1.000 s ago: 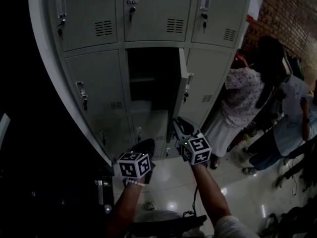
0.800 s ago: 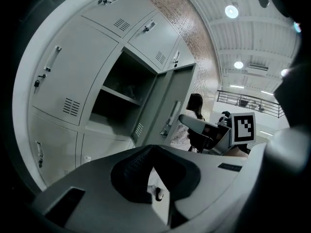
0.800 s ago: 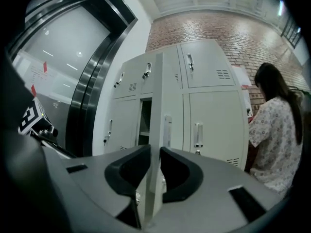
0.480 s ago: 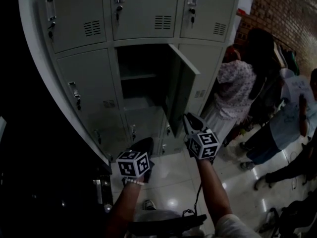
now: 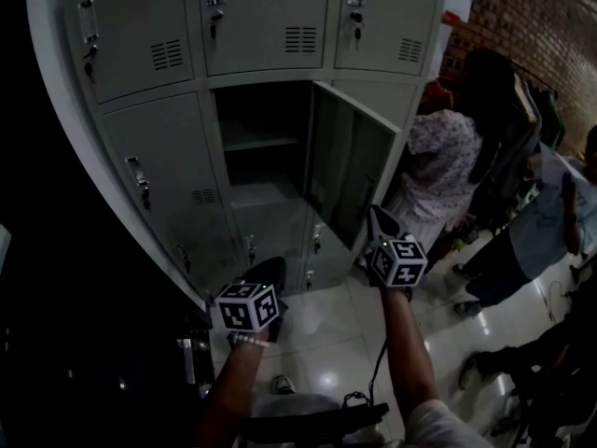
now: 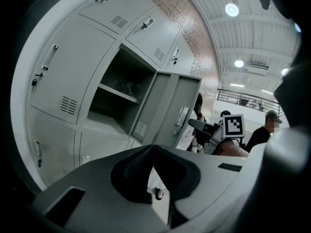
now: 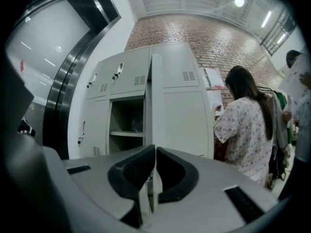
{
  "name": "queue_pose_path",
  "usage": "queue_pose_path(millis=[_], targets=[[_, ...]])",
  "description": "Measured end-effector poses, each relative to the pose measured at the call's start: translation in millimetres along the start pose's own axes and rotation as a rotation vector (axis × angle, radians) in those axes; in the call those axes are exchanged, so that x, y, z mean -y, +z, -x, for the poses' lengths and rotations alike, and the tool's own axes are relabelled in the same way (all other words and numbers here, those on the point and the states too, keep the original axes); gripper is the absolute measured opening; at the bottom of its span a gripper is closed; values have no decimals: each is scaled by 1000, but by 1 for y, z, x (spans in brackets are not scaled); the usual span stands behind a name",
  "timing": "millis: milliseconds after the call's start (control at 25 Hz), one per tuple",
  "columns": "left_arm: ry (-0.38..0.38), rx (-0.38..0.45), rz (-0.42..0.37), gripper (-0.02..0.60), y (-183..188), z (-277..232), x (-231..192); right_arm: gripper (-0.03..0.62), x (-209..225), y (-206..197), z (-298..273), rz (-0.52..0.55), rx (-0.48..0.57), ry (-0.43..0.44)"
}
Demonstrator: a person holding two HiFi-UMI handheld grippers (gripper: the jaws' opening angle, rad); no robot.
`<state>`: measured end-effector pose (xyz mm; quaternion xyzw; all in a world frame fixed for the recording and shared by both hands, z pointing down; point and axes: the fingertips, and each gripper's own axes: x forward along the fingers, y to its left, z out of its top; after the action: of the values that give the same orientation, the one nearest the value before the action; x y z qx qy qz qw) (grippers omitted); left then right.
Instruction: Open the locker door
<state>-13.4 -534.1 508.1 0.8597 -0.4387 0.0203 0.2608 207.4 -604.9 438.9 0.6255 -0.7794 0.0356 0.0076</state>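
Open locker door (image 5: 350,171) stands just beyond the right tongs (image 5: 377,217), whose jaws have just been closing on nothing; left tongs (image 5: 270,271) closed, empty.

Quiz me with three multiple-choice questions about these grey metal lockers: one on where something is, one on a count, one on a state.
1. Where in the grey metal locker bank is the open compartment?
A. Middle column, just under the top row
B. Left column, top row
C. Right column, bottom row

2. How many top-row doors does the head view show?
A. Two
B. Three
C. Five

3. How does that compartment's grey metal door stand?
A. Shut
B. Swung out to the right
C. Off its hinges, lying on the floor

Answers:
1 A: the dark opening with its shelf lies directly below the middle top door.
2 B: three vented doors with handles line the top.
3 B: the door stands out from the compartment's right edge, its inner face showing.
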Motion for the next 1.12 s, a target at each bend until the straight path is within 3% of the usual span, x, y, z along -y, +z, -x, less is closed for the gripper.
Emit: queue_pose_path(millis=[360, 960, 1120], targets=[[23, -2, 7, -11, 0, 2, -8, 12, 20, 0, -6, -18, -6, -33], [59, 13, 18, -11, -3, 28, -9, 14, -3, 17, 9, 15, 28, -4], [56, 33, 5, -11, 5, 33, -5, 12, -31, 27, 24, -18, 51, 87]])
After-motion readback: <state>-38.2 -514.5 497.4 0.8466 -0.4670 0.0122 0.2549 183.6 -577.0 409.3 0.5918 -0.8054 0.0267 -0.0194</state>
